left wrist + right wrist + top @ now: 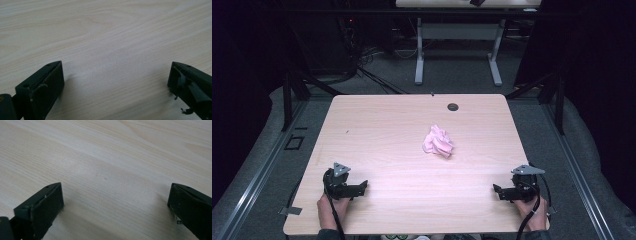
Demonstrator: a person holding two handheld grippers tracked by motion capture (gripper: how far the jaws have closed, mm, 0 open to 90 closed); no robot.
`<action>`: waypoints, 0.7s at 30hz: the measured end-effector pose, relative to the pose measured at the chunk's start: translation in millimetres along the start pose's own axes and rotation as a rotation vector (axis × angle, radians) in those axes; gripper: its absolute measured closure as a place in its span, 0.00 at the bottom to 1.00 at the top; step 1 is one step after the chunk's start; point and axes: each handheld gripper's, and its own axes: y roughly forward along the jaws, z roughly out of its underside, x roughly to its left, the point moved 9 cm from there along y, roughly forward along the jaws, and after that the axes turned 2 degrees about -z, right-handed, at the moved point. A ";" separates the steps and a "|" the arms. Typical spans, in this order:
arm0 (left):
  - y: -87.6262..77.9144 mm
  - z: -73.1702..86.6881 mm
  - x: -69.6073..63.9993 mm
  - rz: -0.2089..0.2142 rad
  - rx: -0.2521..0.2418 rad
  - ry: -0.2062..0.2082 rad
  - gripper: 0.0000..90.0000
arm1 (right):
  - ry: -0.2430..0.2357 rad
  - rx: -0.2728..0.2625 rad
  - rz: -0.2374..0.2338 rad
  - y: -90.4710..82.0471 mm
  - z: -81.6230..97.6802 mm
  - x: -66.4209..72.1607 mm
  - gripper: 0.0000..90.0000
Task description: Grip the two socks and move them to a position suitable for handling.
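Left tool [360, 188]: jaws wide, empty, near desk's [387, 130] front-left corner.
Right tool [498, 191]: jaws wide, empty, front-right.
Pink cloth [438, 141]: crumpled, mid-desk, well apart from both.

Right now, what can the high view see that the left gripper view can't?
The high view takes in the crumpled pink cloth near the table's middle, both hands with their black tongs, left and right, and the grey floor beyond. The left gripper view gives a close look at its own tongs, jaws wide apart with bare wood between them, and the fine grain lines. Both show the light wooden table.
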 end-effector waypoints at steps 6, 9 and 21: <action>0.1 -0.2 -0.1 0.001 0.000 0.000 0.01 | -0.011 0.020 -0.015 0.5 -1.3 1.3 0.00; 0.1 -0.2 -0.1 0.001 0.000 -0.001 0.01 | -0.006 0.017 -0.042 0.3 -3.6 2.6 0.00; 0.1 -0.1 0.1 0.000 0.000 0.000 0.01 | -0.064 0.040 -0.089 -1.3 -40.3 22.9 0.00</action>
